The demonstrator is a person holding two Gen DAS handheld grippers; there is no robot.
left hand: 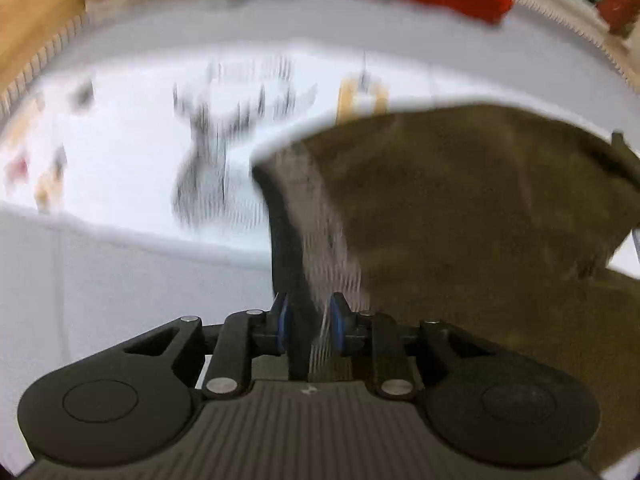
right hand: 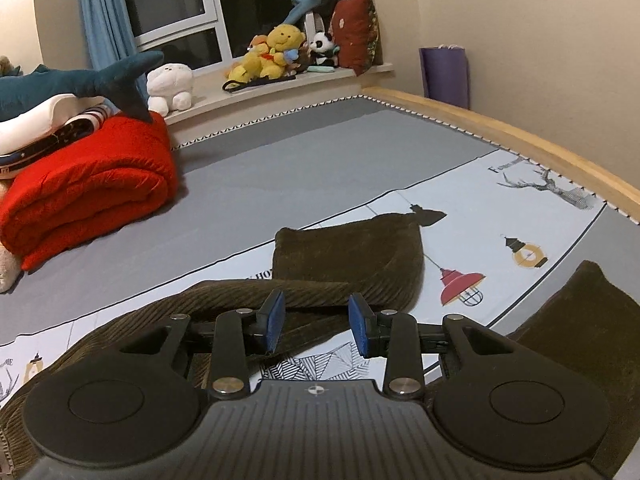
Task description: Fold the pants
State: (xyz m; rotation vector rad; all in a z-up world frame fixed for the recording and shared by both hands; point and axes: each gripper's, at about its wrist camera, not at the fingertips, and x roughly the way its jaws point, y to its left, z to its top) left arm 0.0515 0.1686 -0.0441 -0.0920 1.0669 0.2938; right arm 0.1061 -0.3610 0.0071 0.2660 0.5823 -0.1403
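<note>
Dark olive-brown corduroy pants (right hand: 348, 256) lie on the bed sheet (right hand: 500, 216), one part folded into a thick pad ahead of my right gripper. My right gripper (right hand: 316, 322) is open and empty, its blue pads (right hand: 274, 320) just above a band of the pants. In the blurred left wrist view, my left gripper (left hand: 308, 326) is shut on an edge of the pants (left hand: 460, 208) and holds the cloth lifted, hanging to the right. Another part of the pants shows at the right in the right wrist view (right hand: 588, 312).
A rolled red blanket (right hand: 88, 188) with folded bedding and a plush shark (right hand: 80, 84) lies at the far left of the bed. Stuffed toys (right hand: 276, 52) sit on the window sill. A wooden bed frame (right hand: 520, 132) runs along the right. A purple bag (right hand: 444, 76) stands by the wall.
</note>
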